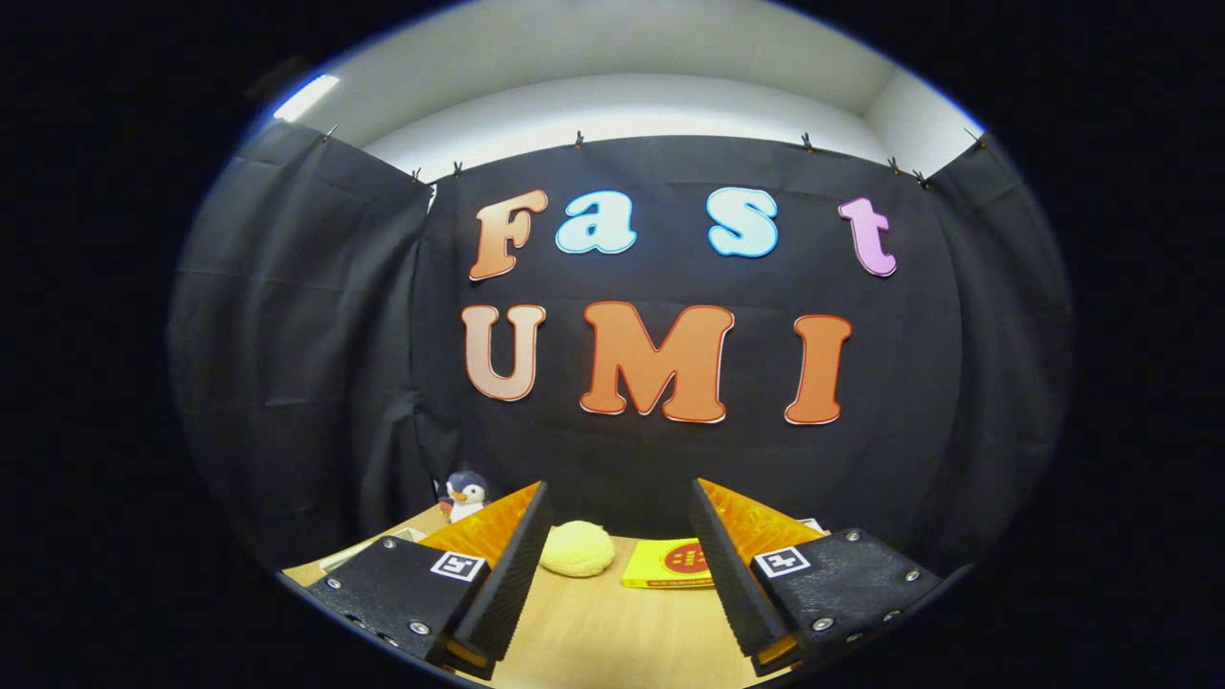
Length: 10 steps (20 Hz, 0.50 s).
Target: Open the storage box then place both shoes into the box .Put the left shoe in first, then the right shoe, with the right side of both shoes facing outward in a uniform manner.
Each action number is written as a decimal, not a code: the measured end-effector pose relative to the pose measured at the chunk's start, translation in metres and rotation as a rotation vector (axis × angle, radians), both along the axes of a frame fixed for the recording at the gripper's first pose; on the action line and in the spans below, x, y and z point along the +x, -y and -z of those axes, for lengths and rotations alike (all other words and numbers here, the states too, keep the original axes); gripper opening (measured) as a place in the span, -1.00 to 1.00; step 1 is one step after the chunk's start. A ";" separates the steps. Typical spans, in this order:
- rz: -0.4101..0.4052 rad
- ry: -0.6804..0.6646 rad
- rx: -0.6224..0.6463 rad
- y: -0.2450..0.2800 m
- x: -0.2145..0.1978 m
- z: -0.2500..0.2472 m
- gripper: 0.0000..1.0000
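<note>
- Wooden desk (612,632) runs ahead of me, pale tan, ending at the black cloth wall (670,459) on the far side.
- My tongs (620,536) are spread wide, with nothing between the fingers (517,565); both fingers hang above bare desk.
- Far of the fingertips, between the two fingers, I see a soft yellow lump (576,549) lying on the desk, well clear of either finger.
- Just right of the lump, a flat yellow packet with a red round mark (670,563) lies on the desk; its right end is hidden behind the right finger.
- Far left, beyond the left finger, a small penguin plush (465,494) stands upright at the desk's far edge against the cloth.
- Storage box and shoes: I cannot place them from this view.
- Above the cloth, white wall (622,105) and a lit ceiling strip (306,96) at far left.
</note>
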<state>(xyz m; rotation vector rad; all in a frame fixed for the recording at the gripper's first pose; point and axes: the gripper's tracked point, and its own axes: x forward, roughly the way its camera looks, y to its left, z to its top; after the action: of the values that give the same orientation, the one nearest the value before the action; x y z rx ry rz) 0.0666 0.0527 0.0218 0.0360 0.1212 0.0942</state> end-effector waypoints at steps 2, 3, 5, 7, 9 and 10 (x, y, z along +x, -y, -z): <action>0.023 0.017 -0.005 0.020 -0.006 -0.005 0.74; 0.030 0.025 -0.005 0.029 -0.009 -0.007 0.75; 0.054 0.034 -0.014 0.049 -0.014 -0.010 0.75; 0.076 0.047 -0.012 0.063 -0.021 -0.015 0.77; 0.089 0.058 -0.005 0.074 -0.028 -0.020 0.77; 0.094 0.061 -0.003 0.078 -0.029 -0.020 0.77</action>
<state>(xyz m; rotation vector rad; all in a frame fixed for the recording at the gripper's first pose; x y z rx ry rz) 0.0375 -0.0254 0.0421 0.0354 0.0589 0.0008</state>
